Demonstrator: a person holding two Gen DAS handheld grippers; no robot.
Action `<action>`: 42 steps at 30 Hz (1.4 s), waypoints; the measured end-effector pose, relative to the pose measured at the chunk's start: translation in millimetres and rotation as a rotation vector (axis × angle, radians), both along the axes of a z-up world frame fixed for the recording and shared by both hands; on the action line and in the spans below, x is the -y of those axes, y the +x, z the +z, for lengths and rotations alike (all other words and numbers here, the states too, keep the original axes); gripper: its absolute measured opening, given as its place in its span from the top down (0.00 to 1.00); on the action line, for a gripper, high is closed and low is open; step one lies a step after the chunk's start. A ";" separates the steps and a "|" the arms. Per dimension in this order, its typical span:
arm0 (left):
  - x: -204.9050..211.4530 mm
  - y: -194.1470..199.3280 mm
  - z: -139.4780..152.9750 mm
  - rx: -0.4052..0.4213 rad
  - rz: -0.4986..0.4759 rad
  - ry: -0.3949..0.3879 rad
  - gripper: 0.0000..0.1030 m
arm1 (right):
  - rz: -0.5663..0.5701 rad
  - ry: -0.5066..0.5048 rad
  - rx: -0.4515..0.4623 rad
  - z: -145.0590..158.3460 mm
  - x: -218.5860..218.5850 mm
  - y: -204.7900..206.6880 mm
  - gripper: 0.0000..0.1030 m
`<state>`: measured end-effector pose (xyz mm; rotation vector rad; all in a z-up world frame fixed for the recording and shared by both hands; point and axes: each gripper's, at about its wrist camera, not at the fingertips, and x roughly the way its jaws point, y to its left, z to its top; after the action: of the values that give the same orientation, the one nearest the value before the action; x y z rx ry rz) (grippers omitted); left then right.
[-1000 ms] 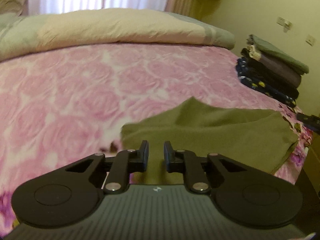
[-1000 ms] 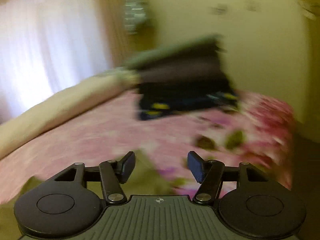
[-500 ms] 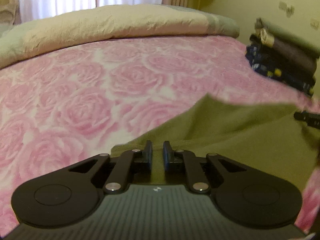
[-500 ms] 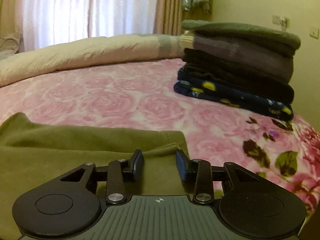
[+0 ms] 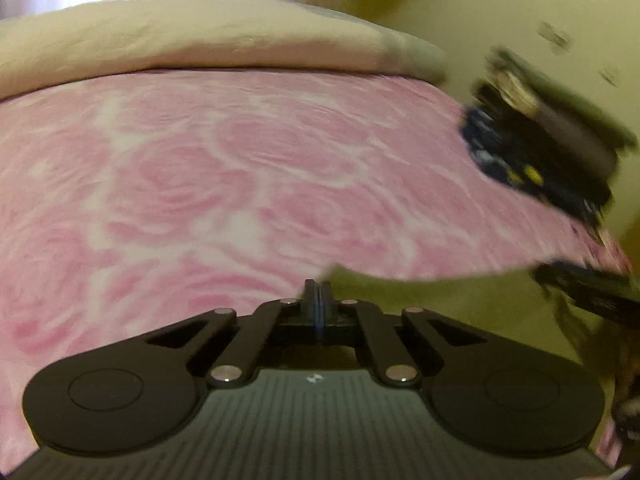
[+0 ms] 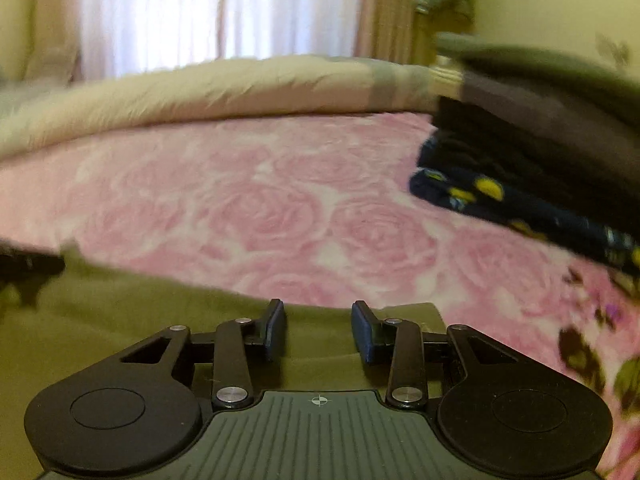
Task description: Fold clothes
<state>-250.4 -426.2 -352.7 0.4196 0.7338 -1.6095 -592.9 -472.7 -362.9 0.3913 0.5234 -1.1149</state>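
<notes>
An olive-green garment [image 5: 460, 312] lies on the pink rose-patterned bed [image 5: 240, 168]. My left gripper [image 5: 318, 296] is shut at the garment's left edge; the view is blurred, and it seems to pinch the cloth. The right gripper shows at the right edge of the left wrist view [image 5: 588, 288]. In the right wrist view the garment [image 6: 140, 320] spreads under my right gripper [image 6: 318, 326], which is open with its fingers over the garment's far right edge. The left gripper shows at the left edge [image 6: 28, 268].
A stack of folded clothes [image 6: 540, 152] sits on the bed at the right, also in the left wrist view [image 5: 552, 140]. A rolled cream duvet [image 5: 200, 36] runs along the far side. Curtains [image 6: 220, 12] and a yellow wall stand behind.
My left gripper has closed fully at the garment's left edge. The right gripper has stayed open and both views have shifted, with motion blur.
</notes>
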 end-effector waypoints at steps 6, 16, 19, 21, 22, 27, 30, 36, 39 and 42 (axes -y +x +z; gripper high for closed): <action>-66.8 19.1 32.7 -0.006 0.046 -0.043 0.92 | -0.089 -0.058 0.134 41.3 -32.7 -36.5 0.65; -171.7 -9.8 12.5 0.136 0.038 0.044 0.89 | 0.036 -0.006 -0.083 10.3 -118.1 -41.5 0.65; -180.4 -14.1 25.8 0.151 0.038 0.021 0.89 | 0.001 -0.007 -0.069 25.6 -126.7 -43.6 0.65; -182.2 -12.8 20.8 0.144 0.050 0.045 0.89 | -0.006 -0.010 -0.067 30.1 -130.1 -43.1 0.65; -183.0 -12.1 18.3 0.140 0.056 0.056 0.89 | -0.007 -0.011 -0.066 30.9 -131.4 -42.7 0.65; -192.5 -13.6 20.5 0.125 0.099 0.085 0.89 | -0.051 0.083 -0.042 13.0 -128.9 -44.9 0.65; -199.0 -16.8 32.2 0.145 0.116 0.115 0.89 | -0.099 0.129 -0.015 23.5 -139.3 -47.8 0.65; -215.8 -22.3 49.0 0.159 0.176 0.163 0.78 | -0.134 0.190 0.046 40.5 -175.8 -50.7 0.58; -226.3 -26.4 58.8 0.167 0.186 0.168 0.72 | -0.123 0.185 0.070 51.5 -194.9 -49.9 0.26; -238.3 -29.1 68.5 0.176 0.193 0.160 0.68 | -0.110 0.162 0.073 65.2 -209.9 -47.7 0.26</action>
<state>-279.6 -188.0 -284.2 0.5812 0.7476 -1.3204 -640.7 -262.8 -297.6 0.6059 0.5348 -1.1628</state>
